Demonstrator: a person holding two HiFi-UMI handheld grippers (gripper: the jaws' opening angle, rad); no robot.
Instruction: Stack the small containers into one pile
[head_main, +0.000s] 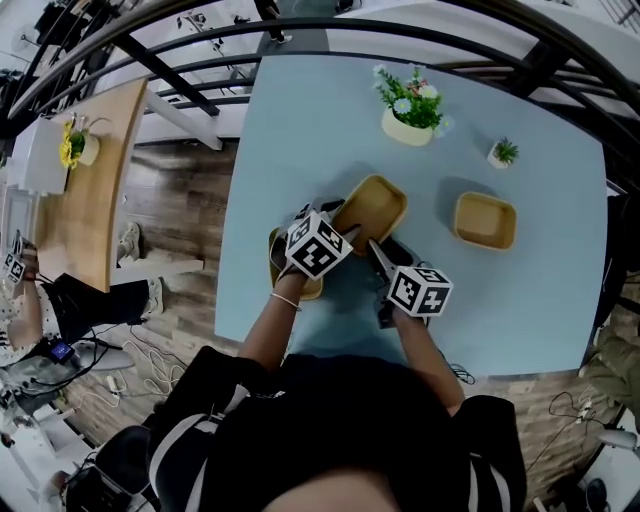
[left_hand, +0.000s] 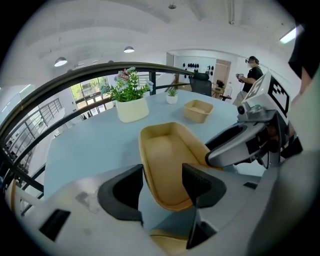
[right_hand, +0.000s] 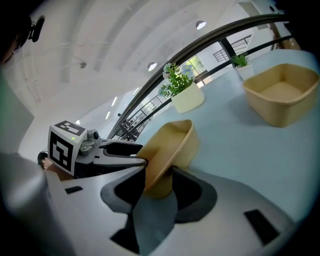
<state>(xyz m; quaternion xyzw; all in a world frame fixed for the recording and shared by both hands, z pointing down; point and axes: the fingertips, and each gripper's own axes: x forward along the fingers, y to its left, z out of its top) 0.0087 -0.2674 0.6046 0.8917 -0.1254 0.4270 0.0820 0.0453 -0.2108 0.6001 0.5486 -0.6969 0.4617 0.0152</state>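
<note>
A tan container is tilted up over the middle of the light blue table, with both grippers at its near rim. My left gripper is shut on its left wall; in the left gripper view that container fills the space between the jaws. My right gripper is shut on the container's near corner. A second tan container lies on the table under my left gripper. The third tan container stands alone at the right.
A white pot of flowers and a tiny potted plant stand at the table's far side. A dark curved railing runs behind. The table's near edge is by my body. A person stands far off.
</note>
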